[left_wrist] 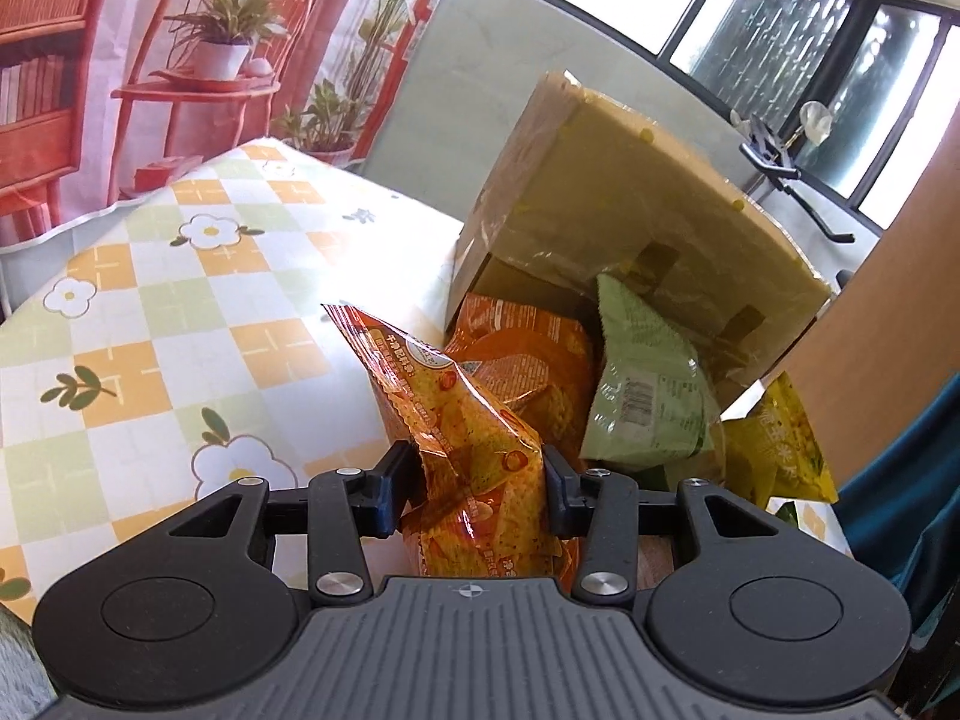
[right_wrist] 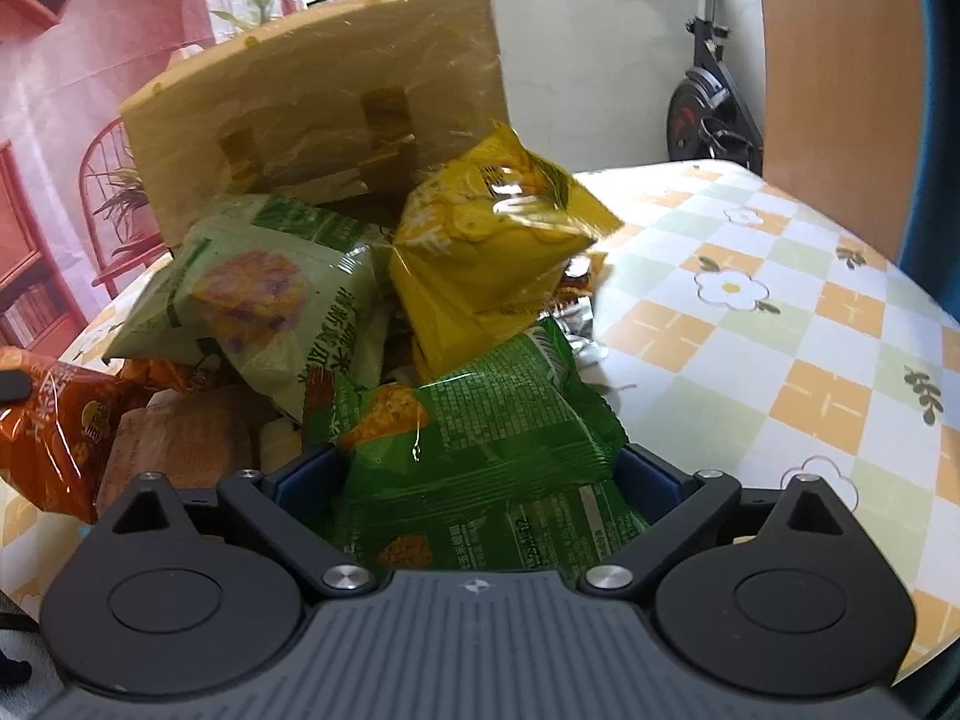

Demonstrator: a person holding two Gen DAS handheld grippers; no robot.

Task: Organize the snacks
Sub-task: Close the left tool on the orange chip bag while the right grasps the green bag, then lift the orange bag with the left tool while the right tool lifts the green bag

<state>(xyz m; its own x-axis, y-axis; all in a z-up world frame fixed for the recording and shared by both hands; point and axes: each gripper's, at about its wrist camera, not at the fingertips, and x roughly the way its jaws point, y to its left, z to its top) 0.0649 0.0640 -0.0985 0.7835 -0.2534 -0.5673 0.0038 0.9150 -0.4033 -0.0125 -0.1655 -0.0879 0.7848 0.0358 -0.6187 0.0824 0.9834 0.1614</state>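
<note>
Snacks: several sealed packets lie heaped at the mouth of a cardboard box [left_wrist: 630,180] on a table covered by a checked, flower-printed cloth [left_wrist: 150,312].
Left gripper [left_wrist: 477,480]: its fingers pinch an orange packet [left_wrist: 456,420] from both sides; the packet's far corner rises toward the upper left, clear of the cloth, while its near end hangs down between the fingers.
Second orange packet [left_wrist: 522,360]: lies just behind the held one, at the box opening, touching a pale green packet [left_wrist: 651,396] on its right.
Pale green packet: leans upright against the box's taped flap; in the right wrist view it lies tilted at the left of the heap [right_wrist: 270,294].
Yellow packet [right_wrist: 486,252]: sits at the top of the heap in the right wrist view, against the pale green packet on its left; in the left wrist view it shows at the far right edge of the table [left_wrist: 780,450].
Right gripper [right_wrist: 480,480]: its fingers close on a dark green packet [right_wrist: 480,432], which fills the gap between them and reaches up to the yellow packet.
Cardboard box: tipped on its side, opening facing the grippers, wrapped with clear tape.
Background: printed backdrop of red furniture and plants [left_wrist: 180,60] at left, windows [left_wrist: 780,30] far behind, exercise bike [right_wrist: 708,114] at right.
</note>
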